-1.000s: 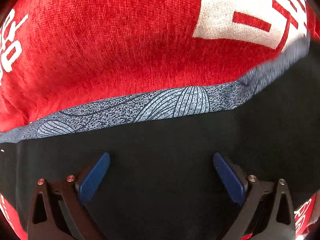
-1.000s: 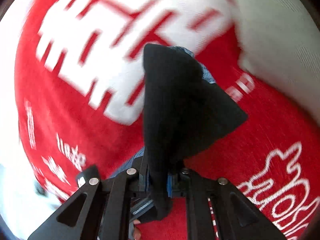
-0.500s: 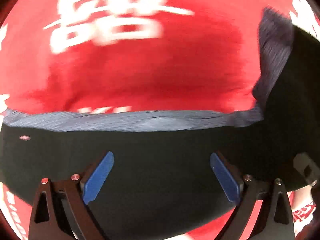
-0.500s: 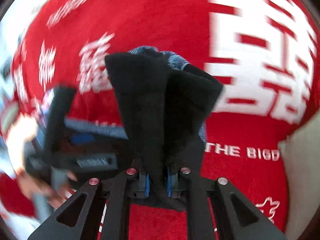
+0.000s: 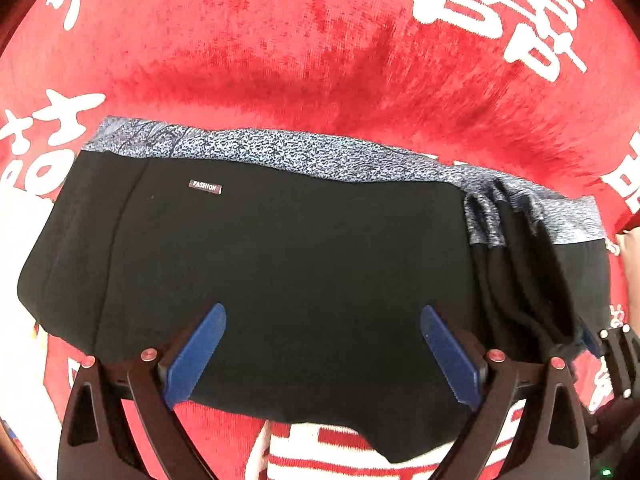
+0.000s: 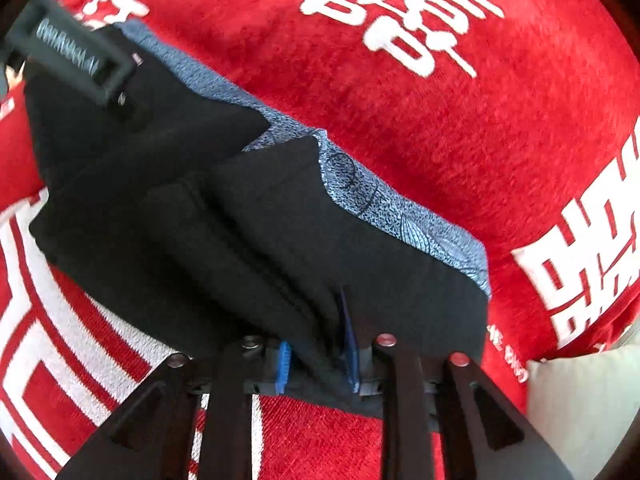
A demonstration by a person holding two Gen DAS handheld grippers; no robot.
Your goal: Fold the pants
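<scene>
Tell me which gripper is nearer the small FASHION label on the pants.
Left. The left gripper hovers open over the pants, label just ahead. The right gripper sits at their bunched far edge, jaws opening with cloth between them.

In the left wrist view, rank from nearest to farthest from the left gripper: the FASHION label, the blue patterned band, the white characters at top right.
Left gripper, fingers apart over the black pants:
1. FASHION label, upper left on the black cloth.
2. Blue patterned band, along the pants' far edge.
3. White characters, top right on the red cloth.
</scene>
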